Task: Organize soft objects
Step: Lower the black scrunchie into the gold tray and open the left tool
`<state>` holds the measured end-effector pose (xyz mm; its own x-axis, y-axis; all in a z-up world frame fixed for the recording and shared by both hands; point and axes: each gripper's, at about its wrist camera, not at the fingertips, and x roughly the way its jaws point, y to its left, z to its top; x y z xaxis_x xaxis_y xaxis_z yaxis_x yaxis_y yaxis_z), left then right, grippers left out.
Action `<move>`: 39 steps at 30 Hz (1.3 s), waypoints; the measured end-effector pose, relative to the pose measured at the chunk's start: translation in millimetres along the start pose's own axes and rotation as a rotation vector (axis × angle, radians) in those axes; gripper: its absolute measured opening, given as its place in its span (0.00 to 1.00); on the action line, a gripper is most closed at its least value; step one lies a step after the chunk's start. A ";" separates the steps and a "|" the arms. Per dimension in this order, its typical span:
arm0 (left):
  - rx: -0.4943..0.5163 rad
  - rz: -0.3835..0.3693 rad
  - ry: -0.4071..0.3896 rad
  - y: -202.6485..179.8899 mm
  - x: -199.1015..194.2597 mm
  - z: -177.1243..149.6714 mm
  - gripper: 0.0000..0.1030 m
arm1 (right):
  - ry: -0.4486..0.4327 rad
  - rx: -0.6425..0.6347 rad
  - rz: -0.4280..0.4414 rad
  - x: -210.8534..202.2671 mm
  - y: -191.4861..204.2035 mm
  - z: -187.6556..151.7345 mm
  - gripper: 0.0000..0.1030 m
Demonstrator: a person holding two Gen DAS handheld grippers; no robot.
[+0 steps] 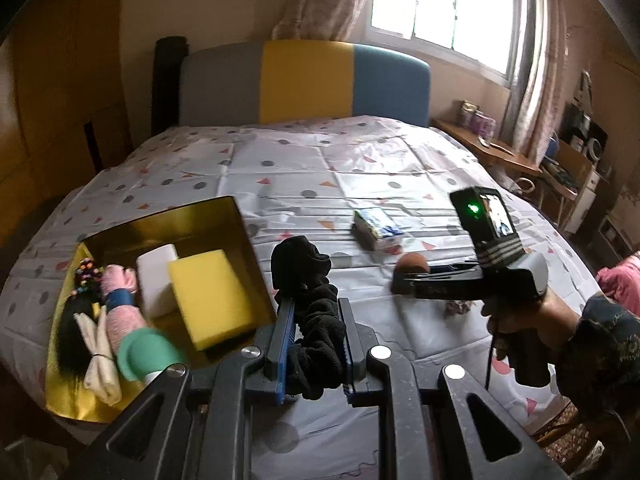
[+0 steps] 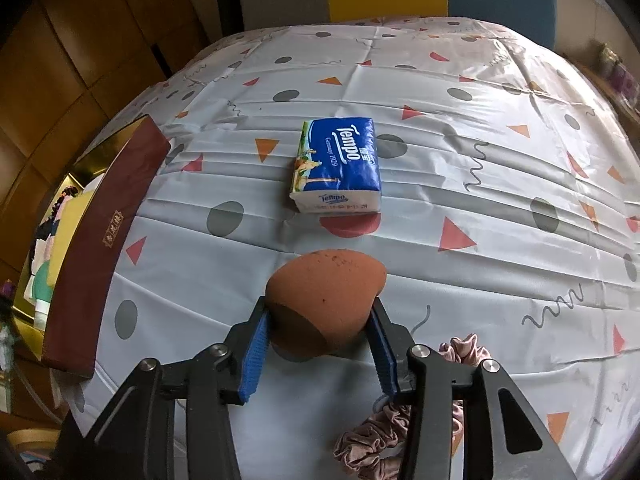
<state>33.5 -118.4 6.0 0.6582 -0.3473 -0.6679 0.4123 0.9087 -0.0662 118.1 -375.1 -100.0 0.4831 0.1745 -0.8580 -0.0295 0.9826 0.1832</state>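
Bedroom, bed point(image 1: 320, 168) under a glossy white sheet w/ dots and triangles, tri-colour headboard behind, window at back right

L gripper point(image 1: 314, 344): jaws partly closed, clamped on a black scrunchie point(image 1: 310, 296) that bunched up past the tips. Gold-lined box point(image 1: 236, 216) sat just left of the jaws, its near right wall close beside the left finger

R gripper point(image 2: 320, 320): jaws about half open, pinching a brown teardrop makeup sponge point(image 2: 324, 300) by its fat end, narrow end pointing ahead. Sponge looked slightly squeezed, held clear of the sheet as far as I could judge

Step in hand (my read): both pieces carried toward the box. To do well:
- L: swing left over the box wall, lower into the bare gold strip near the yellow sponge point(image 1: 208, 296), then open wide; loops may snag on the ribbed pads, so lift straight up
- R: box lay well to its left; let L go first to avoid crowding; light grip, sponge could pop out

Counts:
- in box: 1 yellow sponge, 1 white block point(image 1: 156, 276), 1 pink roll w/ blue band point(image 1: 120, 300), 1 black hairpiece point(image 1: 74, 336), 1 cream cloth strip point(image 1: 98, 356), 1 green thing point(image 1: 140, 354) (blurred)
- held: 1 black scrunchie, 1 brown sponge
- on sheet: 1 Tempo tissue pack point(image 2: 338, 164) ahead of R jaws, 1 pink scrunchie point(image 2: 384, 436) beneath and right of them
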 end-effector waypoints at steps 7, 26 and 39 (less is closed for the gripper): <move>-0.044 0.033 0.014 22.7 -2.6 -4.1 0.18 | -0.003 -0.028 -0.011 1.7 2.6 -0.4 0.46; -0.367 0.184 0.040 163.4 -21.2 -32.8 0.18 | -0.009 -0.072 -0.031 2.8 6.5 -0.5 0.46; -0.483 0.069 0.088 179.8 -11.2 -41.6 0.18 | -0.008 -0.092 -0.044 4.1 8.7 -0.2 0.46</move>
<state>74.0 58.5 -29.2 0.6091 -0.2807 -0.7418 0.0173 0.9397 -0.3415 119.7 -365.9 -102.0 0.4927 0.1307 -0.8603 -0.0885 0.9911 0.0999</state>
